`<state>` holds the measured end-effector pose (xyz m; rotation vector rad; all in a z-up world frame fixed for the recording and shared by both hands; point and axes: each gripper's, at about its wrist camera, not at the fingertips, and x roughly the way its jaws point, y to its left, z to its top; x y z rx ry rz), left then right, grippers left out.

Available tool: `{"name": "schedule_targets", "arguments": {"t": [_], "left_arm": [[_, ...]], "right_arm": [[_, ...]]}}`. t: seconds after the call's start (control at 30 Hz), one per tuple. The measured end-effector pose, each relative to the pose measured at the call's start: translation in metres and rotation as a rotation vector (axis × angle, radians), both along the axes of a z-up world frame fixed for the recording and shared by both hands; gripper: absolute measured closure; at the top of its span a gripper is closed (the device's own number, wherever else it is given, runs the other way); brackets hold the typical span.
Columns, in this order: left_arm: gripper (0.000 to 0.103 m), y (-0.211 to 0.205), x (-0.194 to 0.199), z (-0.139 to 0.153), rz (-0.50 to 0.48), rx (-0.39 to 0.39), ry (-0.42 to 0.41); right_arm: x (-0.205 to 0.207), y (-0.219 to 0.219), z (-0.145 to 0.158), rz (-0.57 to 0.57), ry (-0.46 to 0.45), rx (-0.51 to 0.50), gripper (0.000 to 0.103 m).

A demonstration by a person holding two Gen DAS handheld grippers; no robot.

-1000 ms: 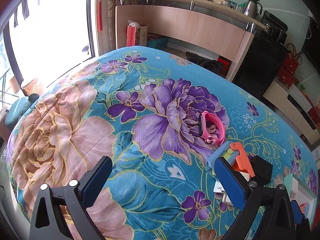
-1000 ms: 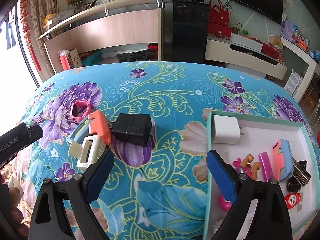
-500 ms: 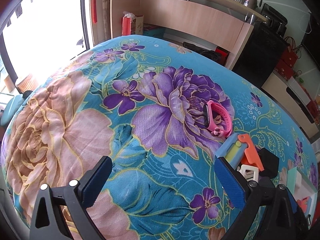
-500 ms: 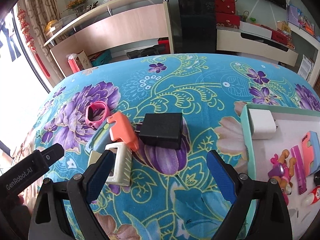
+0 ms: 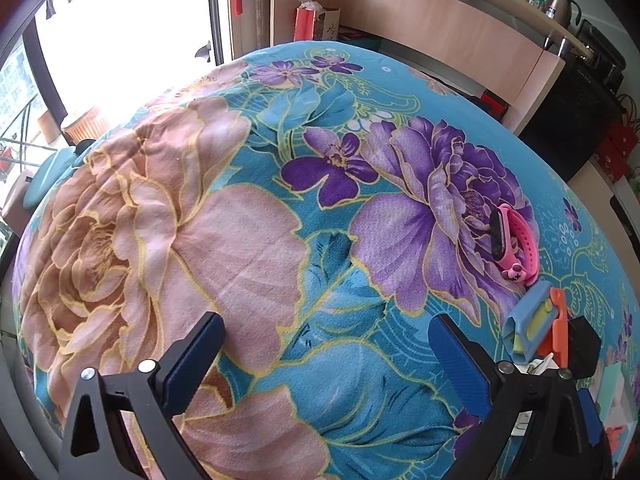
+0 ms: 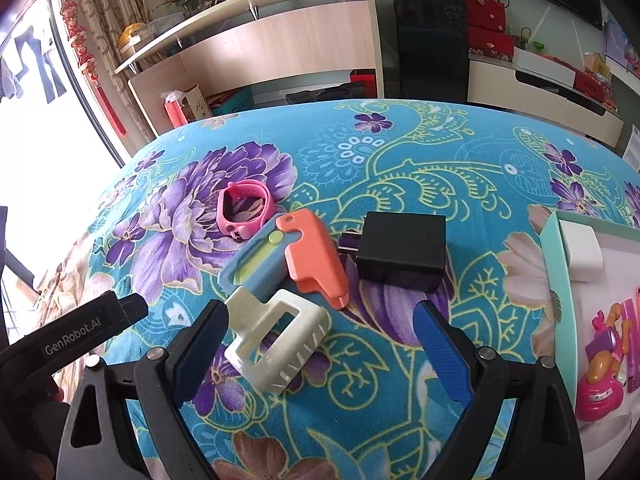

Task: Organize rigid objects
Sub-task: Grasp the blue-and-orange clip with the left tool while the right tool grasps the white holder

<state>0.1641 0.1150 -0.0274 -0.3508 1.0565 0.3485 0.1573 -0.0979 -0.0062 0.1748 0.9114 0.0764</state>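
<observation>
Cream plastic, a hair claw clip (image 6: pixel 276 340), lies on the floral blanket (image 6: pixel 400 168) just ahead of the right gripper (image 6: pixel 320 344), nearer its left finger; the jaws stand wide apart and hold nothing. At 12 o'clock from the clip sits a blue-and-orange folding gadget (image 6: pixel 288 256), touching it, with a pink wristband (image 6: pixel 245 212) at 11 o'clock and a black charger (image 6: pixel 402 250) at 1 o'clock. A box (image 6: pixel 554 264) with a teal rim at 3 o'clock holds a white charger (image 6: pixel 580 254) (plus some pink toys). The left gripper (image 5: pixel 326 356) hangs open over bare blanket, empty, the wristband at its 2 o'clock.
</observation>
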Motion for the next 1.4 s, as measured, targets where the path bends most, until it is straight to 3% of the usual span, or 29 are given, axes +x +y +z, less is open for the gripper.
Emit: {"name": "schedule_targets", "arguments": {"t": [0.47,0.97,1.4], "left_arm": [[0.000,0.002,0.001,0.000,-0.010,0.003,0.000],[0.000,-0.038,0.016,0.009,-0.156,-0.026,-0.078],[0.000,-0.069,0.030,0.010,-0.254,-0.055,-0.125]], "right_arm": [[0.009,0.016,-0.019,0.009,0.036,-0.055,0.009],[0.001,-0.029,-0.016,-0.114,0.046,-0.057,0.010],[-0.003,-0.053,-0.014,-0.157,0.044,-0.034,0.031]]}}
